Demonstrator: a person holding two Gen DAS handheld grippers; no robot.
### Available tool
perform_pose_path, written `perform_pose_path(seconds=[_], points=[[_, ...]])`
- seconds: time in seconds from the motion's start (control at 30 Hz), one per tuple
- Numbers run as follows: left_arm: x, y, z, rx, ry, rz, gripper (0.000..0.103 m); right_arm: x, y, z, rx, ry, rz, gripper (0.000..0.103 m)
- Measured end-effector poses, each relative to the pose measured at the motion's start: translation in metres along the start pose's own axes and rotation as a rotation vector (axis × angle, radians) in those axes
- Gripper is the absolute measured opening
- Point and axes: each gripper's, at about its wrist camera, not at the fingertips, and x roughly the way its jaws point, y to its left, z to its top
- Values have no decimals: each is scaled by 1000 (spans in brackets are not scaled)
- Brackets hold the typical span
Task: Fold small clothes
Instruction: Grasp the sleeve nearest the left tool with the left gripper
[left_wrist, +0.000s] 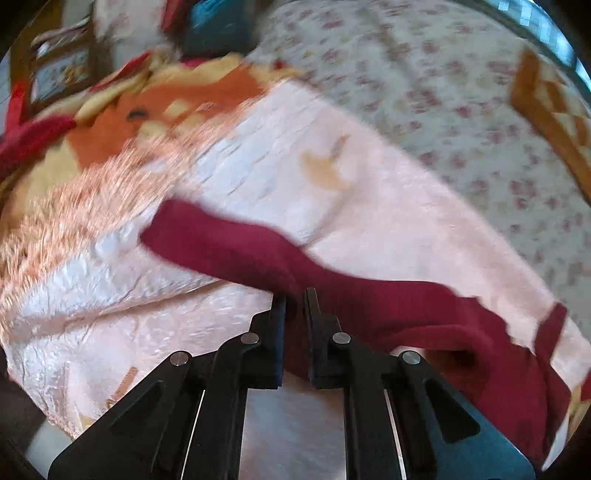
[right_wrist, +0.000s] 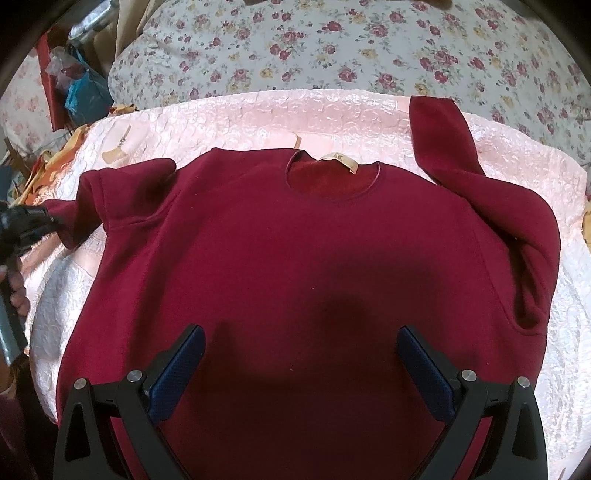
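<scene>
left claw (left_wrist: 295, 295): pinched tight on the sweater's (right_wrist: 295, 258) sleeve (left_wrist: 229, 243), cuff end stretching out ahead-left of it
right claw (right_wrist: 301, 354): spread wide, hovering over the sweater's lower front
sweater: flat on the pink quilt (right_wrist: 240, 118), collar far from right claw

Left view motion-blurred; right view sharp, dark central shadow; fisheye edges.

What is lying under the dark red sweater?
The red sweater lies on a pink textured cover, which shows on all sides. Whatever is under its middle is hidden. A floral quilt lies behind.
</scene>
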Motion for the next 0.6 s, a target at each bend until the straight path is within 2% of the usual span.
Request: perform_pose_path(seconds=[0.3,0.47,0.5,0.57,0.6], points=[[-24,-33,3,61,-13,-75,4,-12,-7,-2,15,-20,7,103],[-14,-17,-2,-30,31,-35,4,-16,-13,-3,47,-14,31,103],[-8,-6,-5,-60,52,-29,6,-15,-13,-4,48,-9,36,103],[4,12,-12,-107,96,-9,15,-14,-15,-5,56,0,41,103],[12,23,-16,-139,123,11,26,-14,-15,-6,62,3,43,103]])
